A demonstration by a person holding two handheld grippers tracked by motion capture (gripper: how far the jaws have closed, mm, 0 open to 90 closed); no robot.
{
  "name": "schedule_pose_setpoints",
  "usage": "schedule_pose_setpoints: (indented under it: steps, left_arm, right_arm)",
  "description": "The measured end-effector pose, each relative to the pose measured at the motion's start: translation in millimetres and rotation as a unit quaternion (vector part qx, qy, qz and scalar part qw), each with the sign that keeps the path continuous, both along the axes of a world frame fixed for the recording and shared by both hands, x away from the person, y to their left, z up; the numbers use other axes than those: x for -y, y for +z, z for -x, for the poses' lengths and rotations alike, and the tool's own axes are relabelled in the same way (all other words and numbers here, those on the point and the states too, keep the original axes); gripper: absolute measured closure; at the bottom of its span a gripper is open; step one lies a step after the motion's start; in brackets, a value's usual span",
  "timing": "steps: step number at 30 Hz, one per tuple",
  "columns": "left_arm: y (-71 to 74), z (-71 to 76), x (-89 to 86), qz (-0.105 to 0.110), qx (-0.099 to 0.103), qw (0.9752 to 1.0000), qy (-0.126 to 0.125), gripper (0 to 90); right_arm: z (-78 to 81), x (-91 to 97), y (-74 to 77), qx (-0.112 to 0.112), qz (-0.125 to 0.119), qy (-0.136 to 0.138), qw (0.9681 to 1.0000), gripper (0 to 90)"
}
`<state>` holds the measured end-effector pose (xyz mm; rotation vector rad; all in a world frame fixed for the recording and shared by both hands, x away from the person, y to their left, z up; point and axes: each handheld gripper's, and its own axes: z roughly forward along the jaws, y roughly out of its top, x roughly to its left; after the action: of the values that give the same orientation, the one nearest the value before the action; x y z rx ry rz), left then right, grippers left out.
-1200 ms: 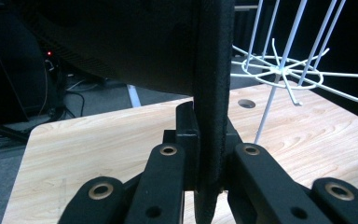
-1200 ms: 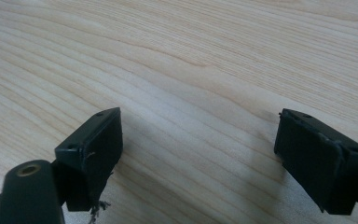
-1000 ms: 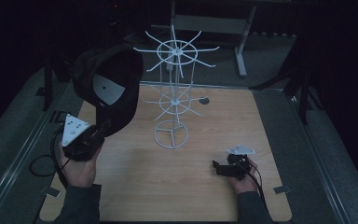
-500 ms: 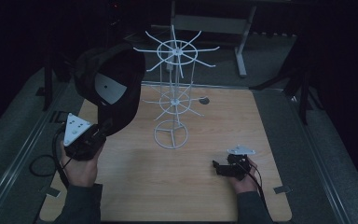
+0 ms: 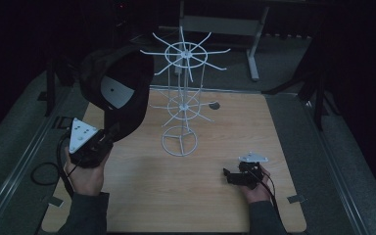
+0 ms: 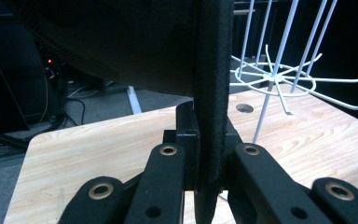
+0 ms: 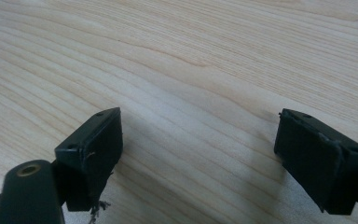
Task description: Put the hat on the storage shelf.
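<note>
A black cap (image 5: 117,90) with a white label inside hangs above the table's left side, held by its brim in my left gripper (image 5: 108,138). Seen from the left gripper view, the jaws are shut on the brim's edge (image 6: 210,126), which runs upright between them. A white wire rack (image 5: 182,98) with spoked hooks stands at the table's middle; its hooks (image 6: 279,81) reach out at the right beyond the cap. My right gripper (image 5: 229,176) rests low over the wood at the front right, its jaws wide open with bare tabletop (image 7: 200,140) between them.
The wooden table (image 5: 215,215) has a round cable hole (image 5: 214,105) behind the rack. Dark floor and metal stand legs (image 5: 252,54) lie beyond the far edge. A cable (image 5: 44,171) loops off the table's left side.
</note>
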<state>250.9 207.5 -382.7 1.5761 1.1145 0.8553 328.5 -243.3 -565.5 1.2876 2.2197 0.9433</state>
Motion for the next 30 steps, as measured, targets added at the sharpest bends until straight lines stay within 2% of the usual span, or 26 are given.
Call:
schedule_pose_setpoints:
  steps: [10, 19, 30]
  left_arm:
    - [0.0, -0.4, 3.6, -0.008, 0.001, 1.0, 0.0, 86.6]
    - [-0.6, -0.1, 10.2, -0.029, 0.008, 0.9995, 0.003, 86.6]
    - [-6.4, -2.2, 18.8, -0.055, 0.005, 0.9985, -0.001, 86.5]
  right_arm:
    - [0.0, 0.0, 0.0, 0.0, 0.0, 0.0, 1.0, 15.0]
    - [0.0, 0.0, 0.0, 0.0, 0.0, 0.0, 1.0, 15.0]
    - [0.0, 0.0, -0.1, 0.001, 0.0, 0.001, 1.0, 15.0]
